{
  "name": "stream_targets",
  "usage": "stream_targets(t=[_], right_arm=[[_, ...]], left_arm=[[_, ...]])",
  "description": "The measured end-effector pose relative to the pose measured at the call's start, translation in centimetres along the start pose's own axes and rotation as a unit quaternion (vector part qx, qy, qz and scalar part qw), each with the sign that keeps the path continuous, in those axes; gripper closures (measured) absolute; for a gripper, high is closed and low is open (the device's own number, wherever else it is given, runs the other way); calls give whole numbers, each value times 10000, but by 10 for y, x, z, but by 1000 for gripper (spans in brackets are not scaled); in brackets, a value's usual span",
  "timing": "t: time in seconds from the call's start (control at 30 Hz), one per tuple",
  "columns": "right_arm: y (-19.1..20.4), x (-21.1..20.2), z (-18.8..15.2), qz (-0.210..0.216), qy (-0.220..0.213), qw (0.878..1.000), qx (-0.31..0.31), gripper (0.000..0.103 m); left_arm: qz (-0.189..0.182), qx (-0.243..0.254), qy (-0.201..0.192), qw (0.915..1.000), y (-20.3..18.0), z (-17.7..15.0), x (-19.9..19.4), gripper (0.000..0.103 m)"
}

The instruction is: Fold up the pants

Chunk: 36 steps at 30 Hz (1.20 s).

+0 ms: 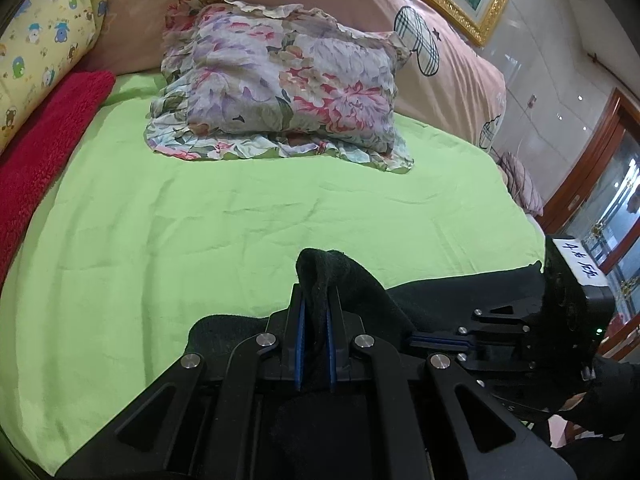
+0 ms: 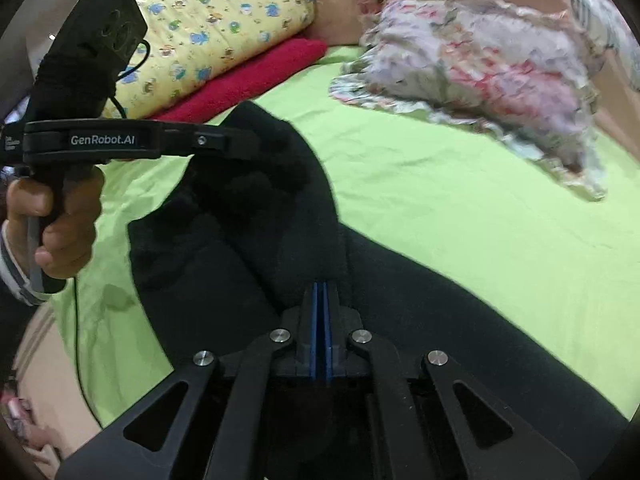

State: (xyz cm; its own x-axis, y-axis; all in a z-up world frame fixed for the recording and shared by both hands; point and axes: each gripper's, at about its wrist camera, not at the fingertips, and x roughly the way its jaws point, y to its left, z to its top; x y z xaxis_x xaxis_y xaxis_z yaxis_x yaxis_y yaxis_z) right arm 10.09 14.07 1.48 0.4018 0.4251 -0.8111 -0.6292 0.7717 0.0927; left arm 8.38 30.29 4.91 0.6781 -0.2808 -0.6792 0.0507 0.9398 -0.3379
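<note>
I count one pair of black pants [image 2: 248, 216] on the green bed sheet [image 1: 240, 216], pinched by both the left hand-held gripper [image 1: 316, 320] and the right hand-held gripper [image 2: 320, 308]; its legs run out of frame.

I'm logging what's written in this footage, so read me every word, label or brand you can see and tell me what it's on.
"GenRobot.AI": white lettering on the side of the left claw, seen from the right wrist view.
Small white print at the left end of that same body: too small to read.
Handwritten blue characters on a white label atop the right claw's housing: not legible.
No other text visible.
</note>
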Motion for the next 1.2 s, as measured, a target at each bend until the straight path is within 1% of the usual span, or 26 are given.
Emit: stream_targets(t=[0.1,0.13,0.2,0.23,0.27,0.3,0.33,0.43,0.5,0.53,0.57,0.6,0.63,0.83,0.93,1.0,1.07,1.2], right_arm=[[-5,-5,1,69,-134,9998,135,99],[-6,-8,2,25,-183,9998,123,99],[-4,-11,3,23,-205,9998,42,94],[-2,-12,3,-29,-221,9998,-9,81],[-2,-11,5,-107,-249,9996,-66,64],[-2,-11,6,-175,-291,9994,-118,57],[-2,-11,6,-198,-347,9991,-150,54],[-7,-4,10,36,-257,9996,-86,54],[-6,2,12,152,-221,9996,-118,61],[-5,7,12,196,-132,9995,-185,72],[-3,10,12,177,-47,9996,-218,87],[-1,10,11,180,-26,9995,-241,94],[0,6,12,268,-59,9994,-232,96],[32,-33,13,865,-387,9945,-435,97],[51,-45,14,960,-429,9928,-579,97],[57,-43,11,1032,-353,9924,-561,97],[62,-33,4,1019,-247,9928,-578,97],[67,-11,-8,1025,-29,9932,-557,97]], left_arm=[[-25,-29,-21,10000,2,-1,-2,96],[-36,-36,-18,10000,3,-1,-2,96],[-43,-49,-22,10000,4,-1,-2,96],[-58,-65,-33,10000,4,-1,-2,96],[-76,-77,-42,9999,5,-1,-2,96],[-84,-94,-54,9999,5,-1,-3,96],[-89,-104,-60,9999,5,-2,-3,96],[-121,-127,-70,9998,6,-2,-3,96],[-130,-130,-77,9998,6,-2,-4,96],[-132,-131,-77,9998,7,-3,-4,96],[-134,-132,-80,9998,7,-3,-4,96],[-125,-126,-95,9998,7,-4,-5,96],[-109,-120,-119,9998,7,-4,-6,96],[-120,-124,-328,9993,7,-11,-30,96],[-99,-128,-417,9990,6,-25,-44,96],[-32,-182,-416,9990,7,-34,-48,96],[18,-302,-411,9987,13,-47,-49,96],[124,-684,-438,9966,33,-69,-47,95]])
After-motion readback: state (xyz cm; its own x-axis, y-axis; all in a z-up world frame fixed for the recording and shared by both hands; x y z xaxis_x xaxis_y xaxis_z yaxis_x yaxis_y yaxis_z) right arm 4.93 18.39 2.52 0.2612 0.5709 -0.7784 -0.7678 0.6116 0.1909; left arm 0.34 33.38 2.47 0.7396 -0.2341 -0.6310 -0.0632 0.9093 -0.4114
